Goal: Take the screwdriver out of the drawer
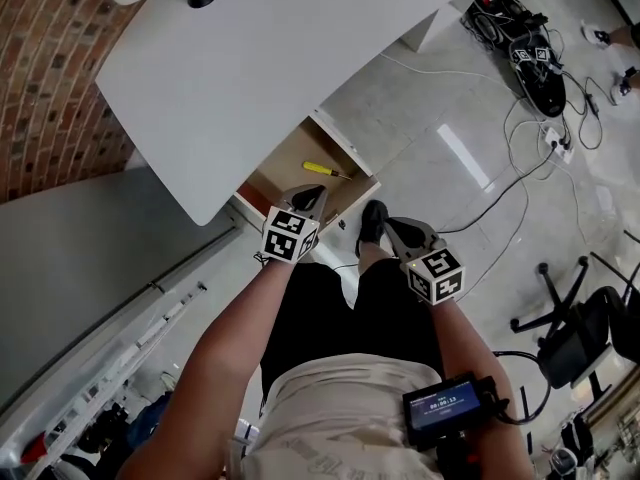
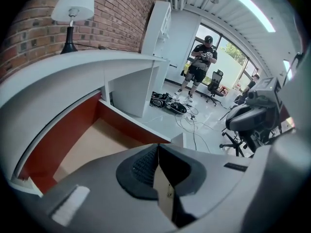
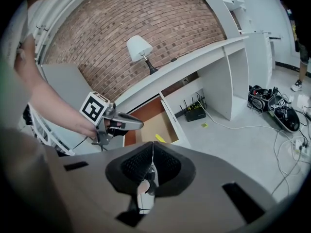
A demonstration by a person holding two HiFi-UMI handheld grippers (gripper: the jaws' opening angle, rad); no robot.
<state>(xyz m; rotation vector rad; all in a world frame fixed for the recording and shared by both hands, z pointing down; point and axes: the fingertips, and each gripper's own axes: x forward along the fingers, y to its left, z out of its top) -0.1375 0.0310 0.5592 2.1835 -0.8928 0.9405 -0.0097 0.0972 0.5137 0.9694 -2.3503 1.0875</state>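
White desk (image 1: 260, 58) overhangs the open drawer (image 1: 288, 164) holding the screwdriver (image 1: 326, 170).

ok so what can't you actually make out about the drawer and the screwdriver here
The screwdriver tip type: too small in the head view.
Its full length, right gripper view: only a yellow end shows; the right gripper covers the rest with its own body.
The screwdriver, left gripper view: not in sight; the left gripper covers the near drawer floor.
The drawer's back, head view: hidden under the desk.
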